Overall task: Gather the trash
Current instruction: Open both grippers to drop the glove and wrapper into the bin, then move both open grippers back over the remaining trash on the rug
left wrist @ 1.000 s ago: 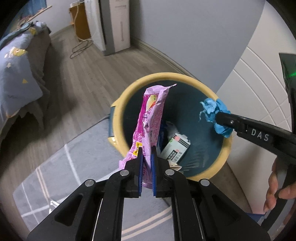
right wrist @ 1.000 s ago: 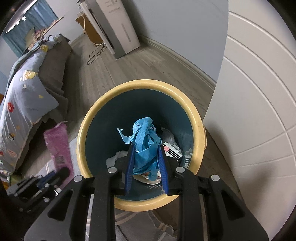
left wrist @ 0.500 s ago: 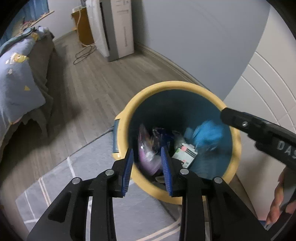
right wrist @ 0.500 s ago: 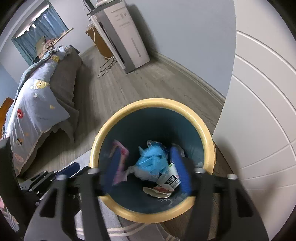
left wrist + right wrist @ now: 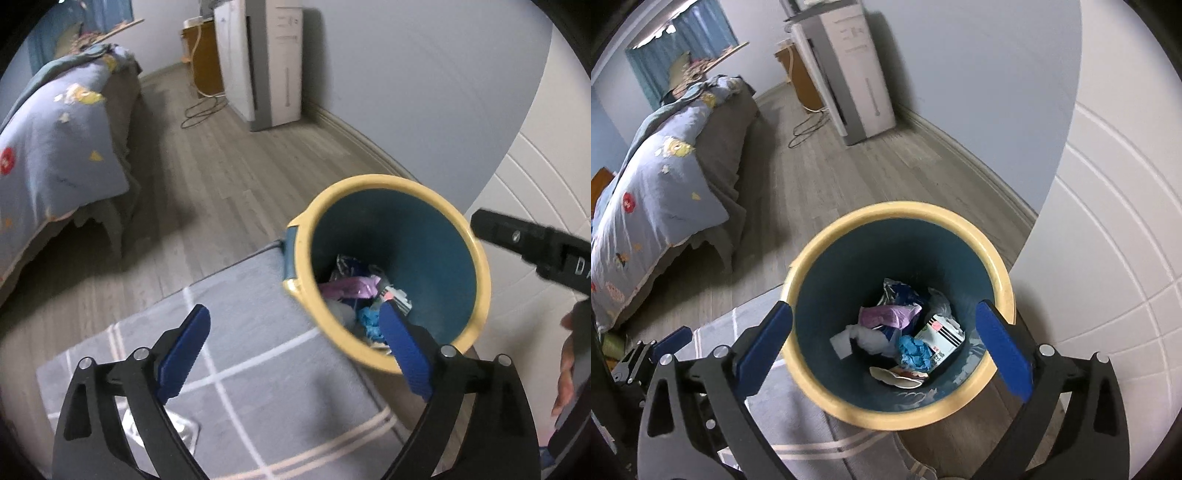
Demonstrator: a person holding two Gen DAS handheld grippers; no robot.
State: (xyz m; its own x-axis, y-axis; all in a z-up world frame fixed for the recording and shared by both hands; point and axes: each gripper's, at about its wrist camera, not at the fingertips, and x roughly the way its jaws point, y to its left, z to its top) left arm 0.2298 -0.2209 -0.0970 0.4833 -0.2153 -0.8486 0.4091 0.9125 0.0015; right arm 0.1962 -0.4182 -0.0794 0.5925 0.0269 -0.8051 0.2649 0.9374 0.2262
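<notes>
A yellow-rimmed bin [image 5: 1003,280] with a blue inside stands on the floor by the white door. In it lie the pink wrapper [image 5: 886,315], the crumpled blue glove [image 5: 914,352], a white carton and other scraps. My right gripper [image 5: 884,317] hangs above the bin's mouth, its jaws opening wide with nothing between them. My left gripper [image 5: 293,319] is above the bin's left rim [image 5: 295,286], its jaws also opening and empty; the pink wrapper [image 5: 349,288] and blue glove [image 5: 369,319] show inside. The right gripper's black finger [image 5: 517,236] reaches in from the right.
A grey rug [image 5: 240,332] with pale lines lies left of the bin. A bed with a blue quilt [image 5: 657,192] fills the left side. A white appliance [image 5: 857,74] and a cable stand by the far wall. A person's hand [image 5: 567,369] shows at the right edge.
Both grippers went from shut to wide open. The pink wrapper and the blue glove dropped out of them into the bin. Both grippers rose and drew back a little.
</notes>
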